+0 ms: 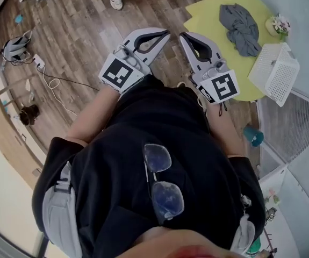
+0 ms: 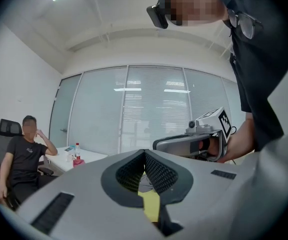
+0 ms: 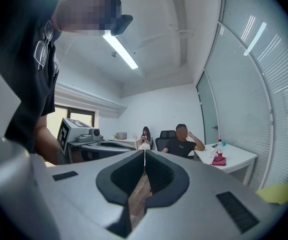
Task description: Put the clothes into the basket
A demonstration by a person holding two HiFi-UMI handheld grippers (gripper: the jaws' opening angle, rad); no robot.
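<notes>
Both my grippers are shut and empty, held up short of the yellow table [image 1: 208, 15].

My left gripper [image 1: 164, 35] and right gripper [image 1: 184, 36] have their tips pressed together with nothing between them. The grey clothes [image 1: 241, 27] lie crumpled on the table's middle. The white basket [image 1: 275, 69] sits at the table's rim and seems to overhang it. I judge that a careless drop could knock it off, and a pinch on one fold could drag cloth into the small flower pot [image 1: 279, 24] beside the clothes.
</notes>
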